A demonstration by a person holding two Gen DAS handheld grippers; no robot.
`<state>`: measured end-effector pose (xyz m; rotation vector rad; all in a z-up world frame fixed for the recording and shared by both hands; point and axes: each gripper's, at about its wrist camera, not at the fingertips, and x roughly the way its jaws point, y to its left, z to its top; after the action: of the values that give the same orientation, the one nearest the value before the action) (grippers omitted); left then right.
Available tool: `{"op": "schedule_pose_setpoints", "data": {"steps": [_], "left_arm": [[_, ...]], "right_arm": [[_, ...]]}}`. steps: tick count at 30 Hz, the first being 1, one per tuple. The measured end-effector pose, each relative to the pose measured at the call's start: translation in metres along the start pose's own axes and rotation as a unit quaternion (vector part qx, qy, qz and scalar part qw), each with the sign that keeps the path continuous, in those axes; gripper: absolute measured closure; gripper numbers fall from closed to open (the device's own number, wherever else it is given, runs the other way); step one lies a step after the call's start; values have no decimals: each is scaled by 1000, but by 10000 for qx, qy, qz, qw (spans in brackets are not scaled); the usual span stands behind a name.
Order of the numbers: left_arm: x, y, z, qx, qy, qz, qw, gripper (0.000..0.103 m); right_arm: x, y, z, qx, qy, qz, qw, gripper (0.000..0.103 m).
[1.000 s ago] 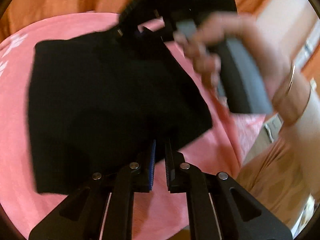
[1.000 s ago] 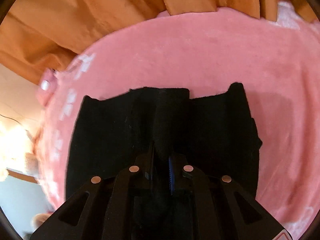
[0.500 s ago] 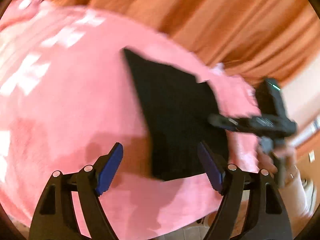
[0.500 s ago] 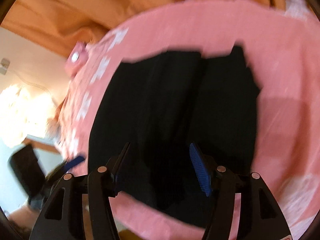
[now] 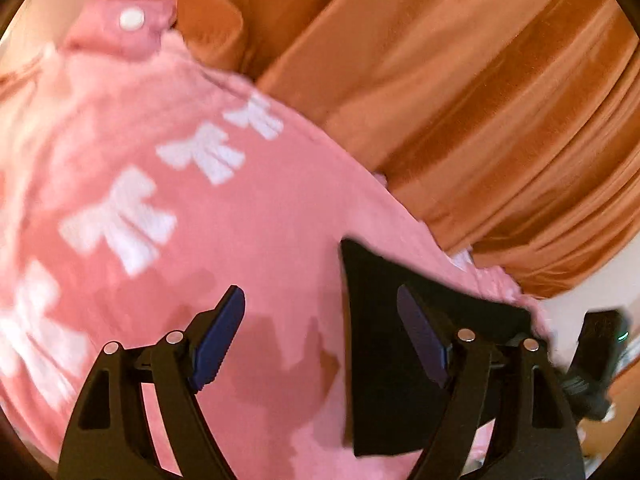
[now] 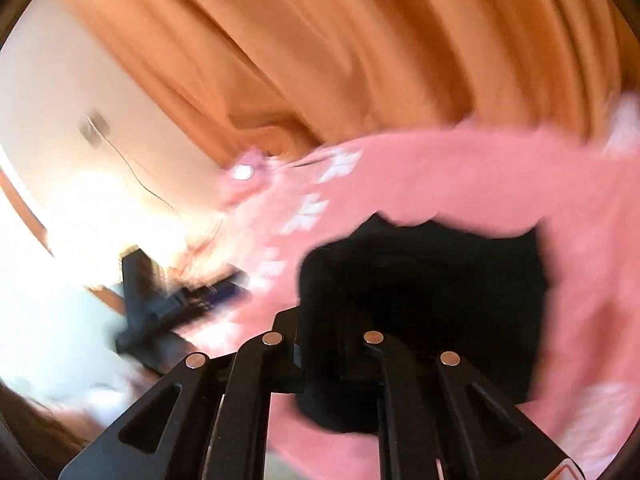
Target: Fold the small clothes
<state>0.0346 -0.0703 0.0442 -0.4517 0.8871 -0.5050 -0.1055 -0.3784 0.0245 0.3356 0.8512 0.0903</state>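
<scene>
While the left tool [image 5: 320, 336] gapes empty, the right tool [image 6: 334, 354] pinches the black garment [image 6: 432, 288].

A pink blanket [image 5: 280, 208] is showing as soft, fuzzy fleece with white bow prints, matt all over. The black garment [image 5: 384, 320] is looking like plain matt cloth, its weave too dark to read. Orange curtains [image 5: 460, 80] are hanging with a faint satin sheen. The left tongs [image 5: 320, 336] are showing matt black plastic, ribbed blue pads [image 5: 218, 336] and shiny metal rivets
</scene>
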Motion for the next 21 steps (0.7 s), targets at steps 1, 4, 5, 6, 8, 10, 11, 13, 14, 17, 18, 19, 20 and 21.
{"op": "schedule_pose_setpoints", "data": {"steps": [1,4,5,6,8,10,11,13,14,17,18,19,20,21], "left_arm": [[8,-6,0,72,29,32,10000,27],[32,-28,-18,399,599,-30,9974,27],[41,-33,-21,466,736,-69,9962,27],[46,-41,-28,556,872,-118,9946,27],[58,-60,-46,833,1210,-223,9889,27],[71,-81,-69,1242,1594,-255,9790,27],[76,-86,-79,1428,1719,-200,9745,27],[87,-92,-100,1790,1946,9,9644,27],[91,-91,-104,1866,2020,138,9614,27],[102,-78,-114,1916,2367,523,9511,29],[99,-78,-115,1982,2327,524,9507,30],[95,-79,-115,2106,2314,586,9480,30],[92,-78,-118,2248,2308,664,9443,30],[91,-77,-121,2343,2311,720,9415,29]], "right_arm": [[24,-21,-12,236,518,-414,9975,94],[63,-61,-45,926,1284,-437,9864,93],[55,-59,-41,872,1211,-380,9881,92],[48,-57,-38,842,1120,-332,9896,88],[37,-55,-36,818,955,-186,9919,87],[39,-56,-40,866,1092,-111,9902,84],[44,-55,-41,966,1180,-63,9883,80],[52,-60,-49,1147,1355,82,9841,77],[55,-60,-51,1154,1400,140,9833,78],[38,-39,-53,813,1200,487,9882,92],[26,-28,-52,675,1100,887,9877,92],[15,-18,-53,477,1058,1139,9867,92],[17,-16,-57,325,1191,1088,9864,93],[27,-20,-64,240,1445,784,9861,93]]}}
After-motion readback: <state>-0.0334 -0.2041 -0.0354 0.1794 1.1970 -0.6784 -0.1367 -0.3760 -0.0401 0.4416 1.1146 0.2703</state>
